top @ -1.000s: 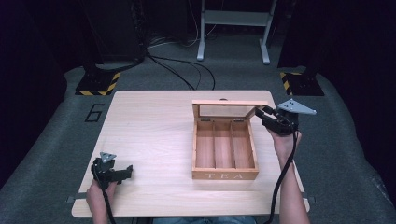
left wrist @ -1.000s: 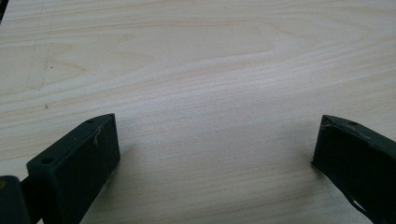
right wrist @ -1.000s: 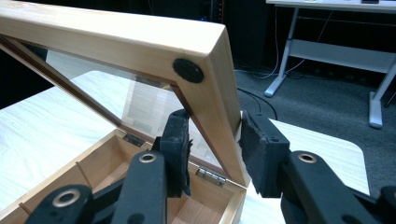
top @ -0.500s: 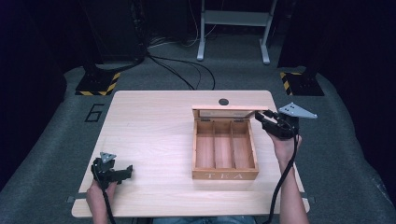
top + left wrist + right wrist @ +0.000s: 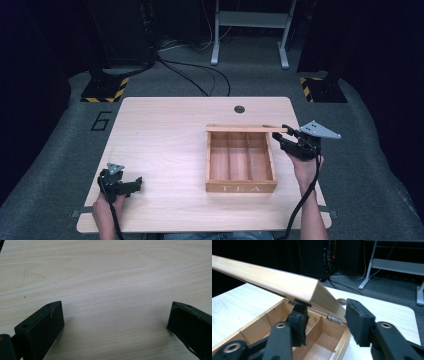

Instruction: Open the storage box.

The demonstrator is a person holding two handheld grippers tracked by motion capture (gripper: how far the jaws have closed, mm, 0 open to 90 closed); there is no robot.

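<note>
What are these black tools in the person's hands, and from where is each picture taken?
A person holds a two-jaw gripper in each hand. The high view looks down on the wooden table. The other two views come from cameras riding on the grippers. The left gripper rests low over bare wood, jaws wide open. The right gripper is at the raised lid of the open tea box; its jaws have just been opening, and the lid's corner lies between them, one pad still touching underneath.
</note>
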